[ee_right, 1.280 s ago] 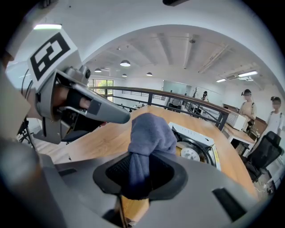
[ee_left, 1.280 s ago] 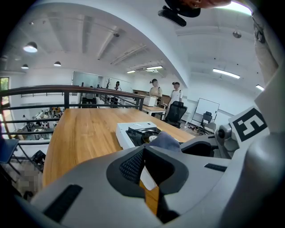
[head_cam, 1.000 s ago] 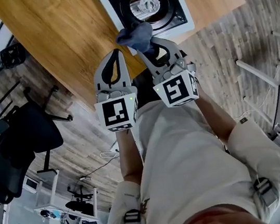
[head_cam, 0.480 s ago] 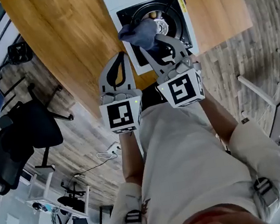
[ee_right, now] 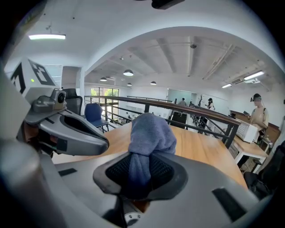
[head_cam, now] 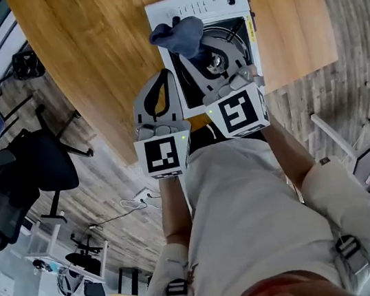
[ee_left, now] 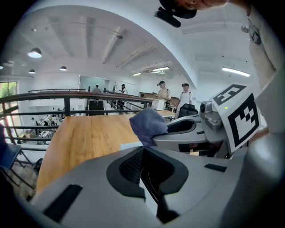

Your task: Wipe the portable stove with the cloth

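The portable stove (head_cam: 199, 6) is white with a black top and a round burner (head_cam: 216, 63); it sits near the front edge of the wooden table (head_cam: 91, 40). My right gripper (head_cam: 186, 51) is shut on a bunched blue cloth (head_cam: 179, 34), which it holds over the stove's far left part, by the control strip. The right gripper view shows the cloth (ee_right: 149, 133) pinched between the pads of that gripper (ee_right: 140, 174). My left gripper (head_cam: 163, 79) is shut and holds nothing, at the stove's near left corner. In the left gripper view, the cloth (ee_left: 147, 126) hangs just beyond it.
The table's curved front edge (head_cam: 126, 149) runs just under my grippers, with wood-plank floor below. Black office chairs (head_cam: 30, 182) stand to the left. A metal railing (ee_right: 200, 113) borders the far side of the table. Two people (ee_left: 162, 92) stand far off.
My right gripper has carried the cloth from the stove's near edge across the burner to its far side. The left gripper stayed at the near left corner, still shut.
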`<state>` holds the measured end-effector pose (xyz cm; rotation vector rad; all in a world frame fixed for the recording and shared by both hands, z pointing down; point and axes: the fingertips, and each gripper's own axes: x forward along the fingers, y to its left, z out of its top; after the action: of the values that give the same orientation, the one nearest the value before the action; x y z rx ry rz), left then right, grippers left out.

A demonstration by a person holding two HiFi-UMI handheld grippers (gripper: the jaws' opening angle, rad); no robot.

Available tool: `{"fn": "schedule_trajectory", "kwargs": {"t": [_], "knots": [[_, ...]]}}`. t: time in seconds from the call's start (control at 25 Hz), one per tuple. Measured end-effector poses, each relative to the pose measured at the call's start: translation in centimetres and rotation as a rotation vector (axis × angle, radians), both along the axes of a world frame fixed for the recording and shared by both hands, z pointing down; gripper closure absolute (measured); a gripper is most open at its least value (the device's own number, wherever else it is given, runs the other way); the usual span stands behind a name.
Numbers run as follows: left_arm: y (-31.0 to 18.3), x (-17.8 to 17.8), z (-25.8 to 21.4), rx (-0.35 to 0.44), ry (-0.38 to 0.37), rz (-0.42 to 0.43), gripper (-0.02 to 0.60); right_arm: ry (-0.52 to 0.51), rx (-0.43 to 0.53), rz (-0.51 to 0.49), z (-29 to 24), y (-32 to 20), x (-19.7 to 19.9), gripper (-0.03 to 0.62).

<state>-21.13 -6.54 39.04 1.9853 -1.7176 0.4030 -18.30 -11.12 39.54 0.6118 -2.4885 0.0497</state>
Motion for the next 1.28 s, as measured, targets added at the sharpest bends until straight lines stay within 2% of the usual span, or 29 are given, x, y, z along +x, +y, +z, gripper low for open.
{"fn": "schedule_trajectory", "kwargs": {"t": [0.76, 1.28], "knots": [[-4.0, -1.7, 0.5, -0.005, 0.013, -0.05, 0.561, -0.02, 0.0, -0.055, 1.6, -6.4, -5.1, 0.485], [-5.7, -2.7, 2.2, -0.029, 0.01, -0.068, 0.561, 0.03, -0.064, -0.101, 6.4, -7.8, -7.8, 0.484]]}}
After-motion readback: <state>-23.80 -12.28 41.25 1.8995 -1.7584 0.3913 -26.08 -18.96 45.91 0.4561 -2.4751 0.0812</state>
